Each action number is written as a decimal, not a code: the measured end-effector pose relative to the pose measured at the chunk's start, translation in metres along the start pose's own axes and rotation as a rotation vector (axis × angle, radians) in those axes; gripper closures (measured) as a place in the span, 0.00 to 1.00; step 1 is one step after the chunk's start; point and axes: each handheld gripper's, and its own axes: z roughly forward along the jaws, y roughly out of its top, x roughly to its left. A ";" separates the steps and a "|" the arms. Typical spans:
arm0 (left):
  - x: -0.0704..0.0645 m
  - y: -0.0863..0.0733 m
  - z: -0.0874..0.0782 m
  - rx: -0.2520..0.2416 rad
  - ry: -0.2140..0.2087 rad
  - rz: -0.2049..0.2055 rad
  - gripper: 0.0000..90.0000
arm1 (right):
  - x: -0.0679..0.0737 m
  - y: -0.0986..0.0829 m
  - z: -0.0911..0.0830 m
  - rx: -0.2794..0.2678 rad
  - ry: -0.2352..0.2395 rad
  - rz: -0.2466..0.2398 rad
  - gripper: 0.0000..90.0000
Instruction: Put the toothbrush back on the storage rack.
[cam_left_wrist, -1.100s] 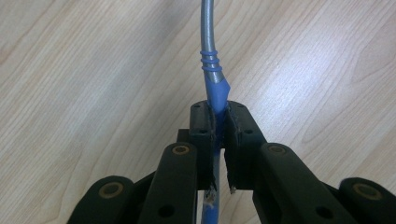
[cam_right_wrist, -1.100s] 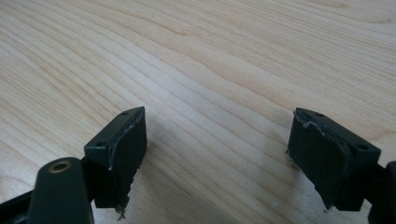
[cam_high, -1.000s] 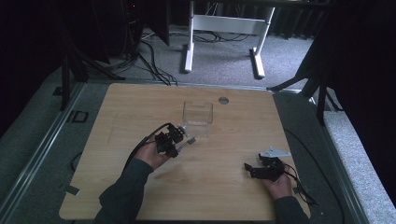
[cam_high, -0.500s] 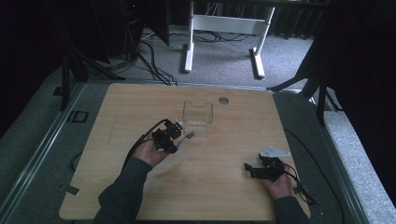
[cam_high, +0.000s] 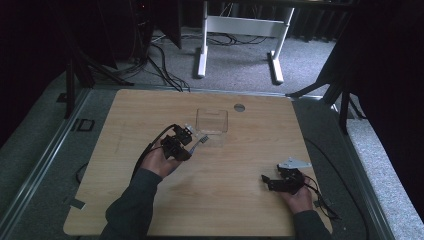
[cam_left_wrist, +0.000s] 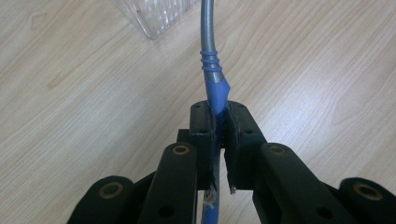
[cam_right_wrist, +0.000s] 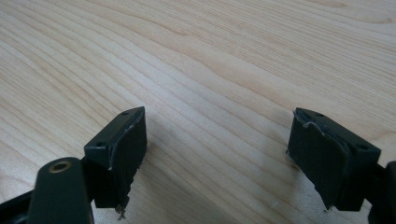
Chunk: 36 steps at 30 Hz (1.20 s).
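Your left hand-held gripper (cam_left_wrist: 217, 126) pinches the blue-handled utensil (cam_left_wrist: 211, 70) narrowly, so tilting toward the clear container (cam_high: 212, 120) may let it slip; your right hand-held gripper (cam_right_wrist: 217, 149) gapes empty.

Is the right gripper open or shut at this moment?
Open. In the right gripper view, the right gripper has its two black fingers far apart, with bare wooden table between them and nothing held.

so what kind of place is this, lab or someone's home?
Most likely a lab or recording studio, not a home. A bare wooden table stands on grey carpet with black curtains around it, and loose cables lie on the floor behind.
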 end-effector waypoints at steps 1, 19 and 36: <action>0.000 0.000 -0.001 -0.002 0.000 0.001 0.92 | 0.000 0.000 0.000 0.000 0.000 0.000 0.21; 0.002 -0.002 -0.012 -0.075 0.027 -0.006 0.92 | 0.000 0.000 0.000 0.000 0.000 0.001 0.21; 0.003 -0.002 -0.017 -0.128 0.012 -0.018 0.92 | 0.000 0.000 0.000 -0.001 0.000 0.000 0.21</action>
